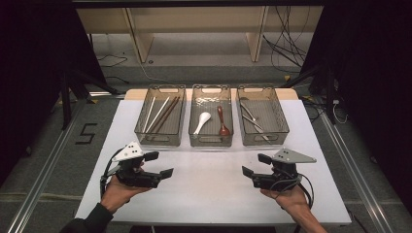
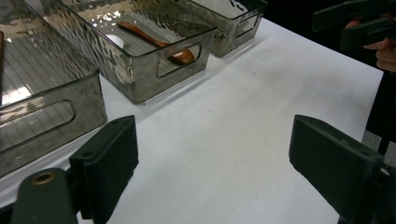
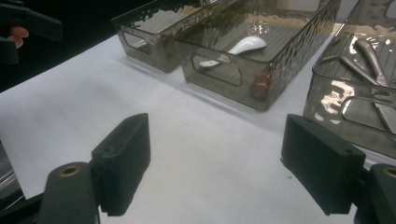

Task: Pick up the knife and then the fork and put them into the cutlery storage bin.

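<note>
The left gripper [image 1: 160, 165] and right gripper [image 1: 253, 165] hovered over the white table [image 1: 209, 194], jaws released and holding nothing. Nearest, the middle smoky transparent plastic bin [image 1: 210, 140] contained a white ceramic spoon [image 1: 202, 122].

The left bin [image 2: 42, 116] is cut off by the frame's edge.

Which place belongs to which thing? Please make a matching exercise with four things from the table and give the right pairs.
Things:
1. chopsticks
2. white spoon
3. metal cutlery
4. left gripper

Places:
A. in the right bin
B. over the bare table, near the person
C. in the left bin
D. in the middle bin, beside a brown spoon

Pairs: 1-C, 2-D, 3-A, 4-B
</note>
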